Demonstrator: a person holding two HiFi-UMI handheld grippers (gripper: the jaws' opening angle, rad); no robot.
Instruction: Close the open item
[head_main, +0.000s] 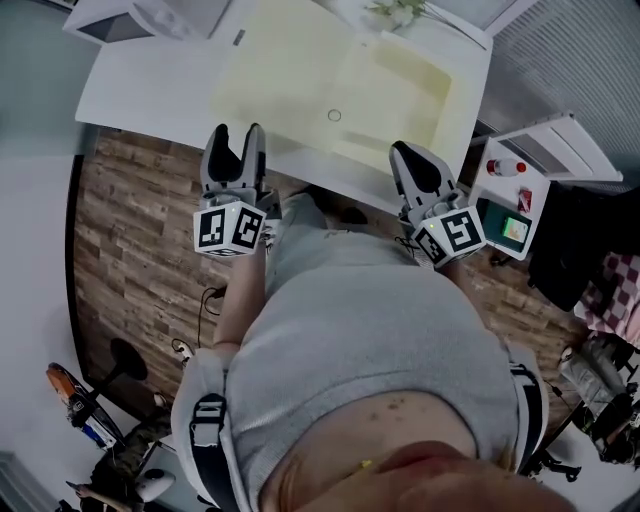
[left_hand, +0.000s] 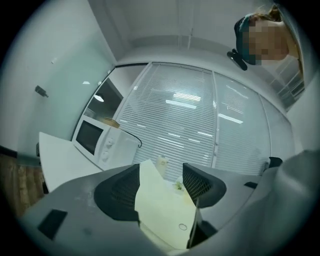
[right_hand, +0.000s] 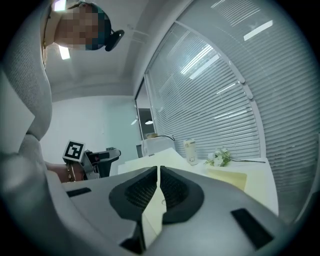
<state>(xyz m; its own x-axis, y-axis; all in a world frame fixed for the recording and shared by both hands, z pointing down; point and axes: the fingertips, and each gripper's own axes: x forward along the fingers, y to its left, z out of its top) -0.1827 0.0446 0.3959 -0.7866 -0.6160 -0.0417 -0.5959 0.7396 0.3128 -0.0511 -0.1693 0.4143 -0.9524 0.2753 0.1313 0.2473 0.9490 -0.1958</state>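
A pale yellow folder (head_main: 300, 70) lies opened flat on the white table (head_main: 140, 90), with a small ring fastener (head_main: 334, 115) near its middle. My left gripper (head_main: 237, 135) is at the table's front edge by the folder's near left part, jaws open. In the left gripper view the folder (left_hand: 165, 215) shows between the spread fingers (left_hand: 117, 192), and neither pad presses on it. My right gripper (head_main: 402, 152) hovers at the folder's near right corner with its jaws shut (right_hand: 158, 172) and nothing held. The right gripper view shows the folder (right_hand: 227, 176) lying ahead.
A microwave (left_hand: 95, 137) stands at the table's far left. A white can (right_hand: 189, 151) and a sprig of flowers (right_hand: 220, 157) sit at the back by the window blinds. A small white cart (head_main: 520, 185) with a bottle stands right of the table, on wood flooring (head_main: 130, 260).
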